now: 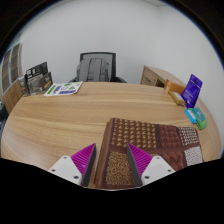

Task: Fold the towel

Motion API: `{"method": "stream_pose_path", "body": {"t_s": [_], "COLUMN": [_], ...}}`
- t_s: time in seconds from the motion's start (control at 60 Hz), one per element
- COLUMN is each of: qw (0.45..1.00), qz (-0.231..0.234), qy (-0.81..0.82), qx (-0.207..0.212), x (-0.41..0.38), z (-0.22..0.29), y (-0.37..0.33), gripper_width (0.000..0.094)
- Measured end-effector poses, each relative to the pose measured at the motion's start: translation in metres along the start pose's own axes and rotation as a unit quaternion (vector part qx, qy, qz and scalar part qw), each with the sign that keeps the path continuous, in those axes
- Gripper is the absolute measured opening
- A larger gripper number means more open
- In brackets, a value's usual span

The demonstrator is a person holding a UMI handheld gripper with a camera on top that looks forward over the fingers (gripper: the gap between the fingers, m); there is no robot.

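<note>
Towel point(140, 150) flat on wooden table point(70, 115); gripper point(111, 160) open above; chair point(98, 68) beyond.

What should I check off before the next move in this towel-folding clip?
1. Towel lies flat on the table: ok.
2. Gripper jaws are open: ok.
3. Towel's near edge sits between the jaws: ok.
4. Jaws pressing on the cloth: not ok, a gap shows at either side.
5. Table past the towel is free for the fold: ok; the booklet and the bottles lie away from it.
6. Towel's right edge fully visible: cannot tell.
</note>
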State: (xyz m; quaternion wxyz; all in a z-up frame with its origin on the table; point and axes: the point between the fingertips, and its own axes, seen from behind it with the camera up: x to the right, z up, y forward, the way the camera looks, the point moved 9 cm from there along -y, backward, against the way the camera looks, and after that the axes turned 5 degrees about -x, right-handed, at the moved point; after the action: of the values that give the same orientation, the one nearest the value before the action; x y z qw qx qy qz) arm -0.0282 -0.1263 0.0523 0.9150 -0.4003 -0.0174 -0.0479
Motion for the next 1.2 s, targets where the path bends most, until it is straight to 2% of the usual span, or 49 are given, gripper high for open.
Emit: {"method": "stream_pose_path", "body": {"t_s": [0.05, 0.15, 0.183, 0.2, 0.217, 0.3, 0.45, 0.633, 0.733, 0.817, 0.9, 1.083, 1.2], "qw": [1.0, 1.0, 1.0, 0.999, 0.999, 0.998, 1.0, 0.996, 0.99, 0.986, 0.986, 0.989, 0.989], "qz": [0.002, -0.002, -0.014, -0.026, -0.035, -0.042, -0.017, 0.072, 0.1, 0.114, 0.109, 0.096, 0.104], "qy": [-0.005, -0.017, -0.023, -0.026, -0.028, -0.034, -0.002, 0.037, 0.054, 0.079, 0.091, 0.103, 0.1], "qx": [-0.001, -0.003, -0.005, -0.006, -0.005, -0.013, -0.017, 0.038, 0.08, 0.094, 0.086, 0.039, 0.016], "x": [0.001, 0.001, 0.003, 0.006, 0.008, 0.003, -0.007, -0.041, -0.033, -0.01, 0.019, 0.082, 0.104], "z": [0.0, 0.002, 0.003, 0.003, 0.003, 0.003, 0.01, 0.058, 0.089, 0.1, 0.097, 0.057, 0.036], "y": [-0.001, 0.0, 0.001, 0.001, 0.001, 0.001, -0.012, -0.072, -0.107, -0.119, -0.111, -0.068, -0.045], "gripper_width": [0.0543, 0.0284, 0.0173, 0.0082, 0.0068, 0.0051, 0.0046, 0.0046, 0.0046, 0.0045, 0.0046, 0.0046, 0.005]}}
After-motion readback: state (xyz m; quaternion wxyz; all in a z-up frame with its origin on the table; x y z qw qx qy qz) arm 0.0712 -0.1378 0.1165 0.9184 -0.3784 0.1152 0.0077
